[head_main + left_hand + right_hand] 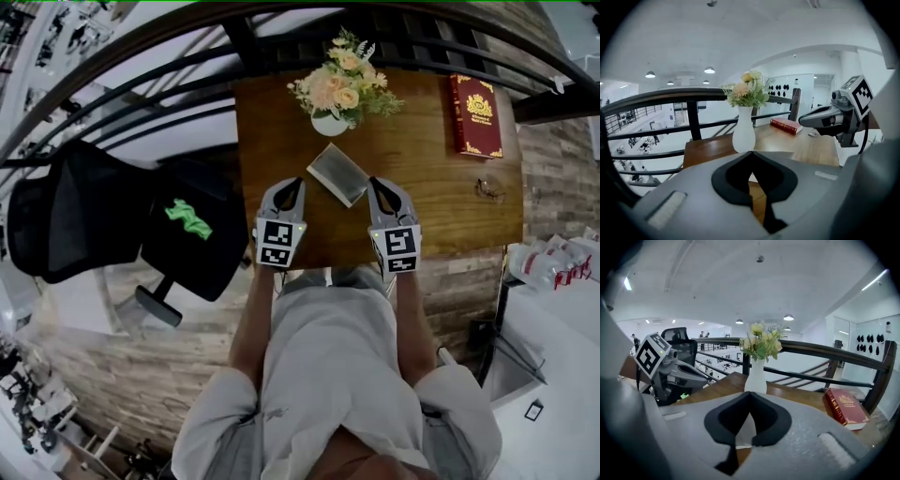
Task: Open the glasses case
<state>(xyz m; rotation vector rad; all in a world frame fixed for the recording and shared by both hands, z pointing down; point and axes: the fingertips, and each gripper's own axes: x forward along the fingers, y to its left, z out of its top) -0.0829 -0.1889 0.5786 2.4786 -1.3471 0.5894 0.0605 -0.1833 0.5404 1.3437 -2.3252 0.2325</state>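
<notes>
The glasses case [337,173] is a flat grey oblong lying at an angle on the wooden table [441,187], just in front of the vase. My left gripper [300,181] hangs close to its left end and my right gripper [373,181] close to its right end, both above the table's near edge. Neither touches the case. In the left gripper view the jaws of the left gripper [751,152] meet at their tips with nothing between them. The right gripper [749,393] looks the same in its own view, and a pale part of the case [743,432] shows below its jaws.
A white vase of flowers [330,122] stands at the table's far middle. A red book [476,114] lies at the far right, with a pair of glasses [487,190] nearer. A black railing [281,47] runs behind the table, and a black office chair [122,220] stands to the left.
</notes>
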